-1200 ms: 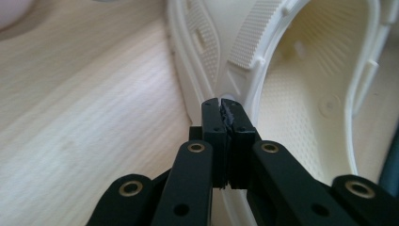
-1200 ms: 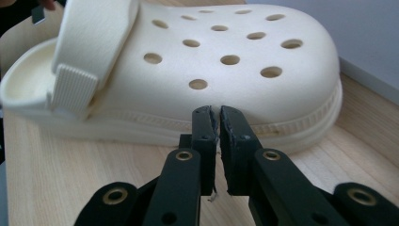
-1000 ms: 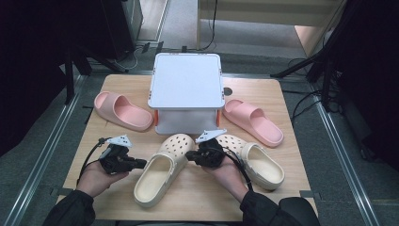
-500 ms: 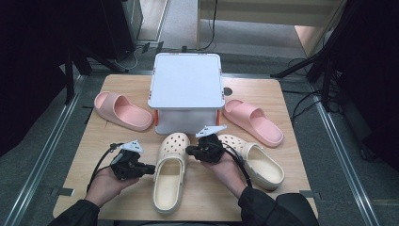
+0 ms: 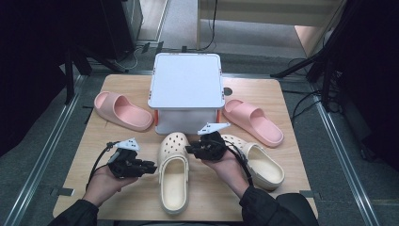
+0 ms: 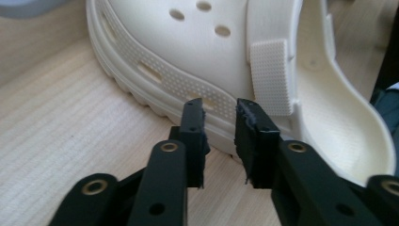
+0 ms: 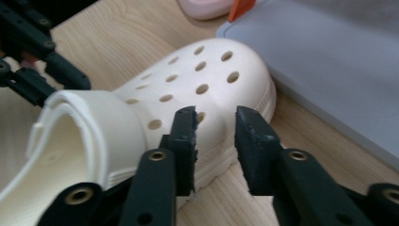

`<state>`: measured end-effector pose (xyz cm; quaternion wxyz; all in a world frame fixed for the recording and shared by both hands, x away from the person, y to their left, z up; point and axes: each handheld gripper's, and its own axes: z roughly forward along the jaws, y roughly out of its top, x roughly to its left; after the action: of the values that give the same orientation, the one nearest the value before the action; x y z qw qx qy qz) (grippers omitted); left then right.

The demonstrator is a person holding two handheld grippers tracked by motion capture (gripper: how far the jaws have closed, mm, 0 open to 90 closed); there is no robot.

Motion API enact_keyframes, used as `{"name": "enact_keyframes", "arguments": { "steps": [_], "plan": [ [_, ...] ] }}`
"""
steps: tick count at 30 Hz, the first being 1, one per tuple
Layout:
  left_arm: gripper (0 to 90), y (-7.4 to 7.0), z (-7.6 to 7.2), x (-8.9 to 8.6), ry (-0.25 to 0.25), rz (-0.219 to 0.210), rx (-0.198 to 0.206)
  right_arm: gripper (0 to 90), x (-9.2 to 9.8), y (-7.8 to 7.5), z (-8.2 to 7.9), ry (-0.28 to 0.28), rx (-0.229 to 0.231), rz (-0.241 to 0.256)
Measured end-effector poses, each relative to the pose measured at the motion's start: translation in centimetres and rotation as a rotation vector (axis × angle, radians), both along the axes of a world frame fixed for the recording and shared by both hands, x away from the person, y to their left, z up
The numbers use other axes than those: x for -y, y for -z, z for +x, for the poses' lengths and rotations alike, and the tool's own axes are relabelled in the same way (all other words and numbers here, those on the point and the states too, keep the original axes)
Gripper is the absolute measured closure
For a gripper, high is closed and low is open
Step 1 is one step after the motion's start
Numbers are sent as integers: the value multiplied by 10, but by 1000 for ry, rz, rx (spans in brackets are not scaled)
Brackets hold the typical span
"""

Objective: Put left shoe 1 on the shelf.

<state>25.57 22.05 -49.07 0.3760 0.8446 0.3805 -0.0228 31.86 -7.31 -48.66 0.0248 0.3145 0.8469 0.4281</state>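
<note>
The left clog [image 5: 173, 176] lies on the desk [image 5: 117, 80] near its front edge, toe toward the white box [image 5: 187, 87], heel toward the person. The left tongs [image 5: 151, 168] sit just beside the clog's left flank, held low in the left hand [image 5: 106, 181]. In the left gripper view these tongs [image 6: 220, 117] are partly open with a narrow gap between the jaws, and nothing is held; their tips point at the clog [image 6: 211, 61] close to its ribbed sole edge, beside the textured strap end.

The right tongs [image 5: 189, 149] come in from the other side, held by the right hand [image 5: 226, 162], with the tips at the clog's right flank near the toe. In the right gripper view these tongs [image 7: 215, 117] are likewise partly open and hold nothing; the holed toe of the clog [image 7: 188, 89] lies just beyond the jaws, and whether they touch it cannot be told. The left gripper's black arms show at the upper left of that view.

The box stands just beyond the clog's toe. A second clog [image 5: 259, 162] lies right of the right hand, partly behind it. A pink slide [image 5: 123, 110] lies left of the box and another pink slide [image 5: 253, 122] lies to its right, both well apart from the tongs
</note>
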Motion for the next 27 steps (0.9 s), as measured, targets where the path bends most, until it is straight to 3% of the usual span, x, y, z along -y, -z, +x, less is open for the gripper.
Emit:
{"name": "enact_keyframes", "arguments": {
  "steps": [3,5,7,9,12,19,24,27],
  "plan": [
    [614,-7,4,-6,-32,-42,19,606,6,-7,-3,0,0,24],
    [579,-11,8,-9,-43,-42,30,567,11,-12,-5,4,-15,36],
    [589,-16,11,-11,-54,-33,42,528,17,-17,-7,16,-26,57],
    [601,-24,15,-12,-67,-62,25,494,21,-22,-10,21,-29,73],
    [612,-33,20,-11,-55,-55,5,444,24,-26,-16,25,-28,78],
    [651,-58,38,-14,-38,-74,66,413,19,-30,-36,13,-30,64],
    [786,-77,53,-16,-23,-75,95,397,13,-28,-47,1,-31,59],
    [813,-89,64,-16,-20,-72,109,387,9,-24,-51,1,-41,43]
  ]
}}
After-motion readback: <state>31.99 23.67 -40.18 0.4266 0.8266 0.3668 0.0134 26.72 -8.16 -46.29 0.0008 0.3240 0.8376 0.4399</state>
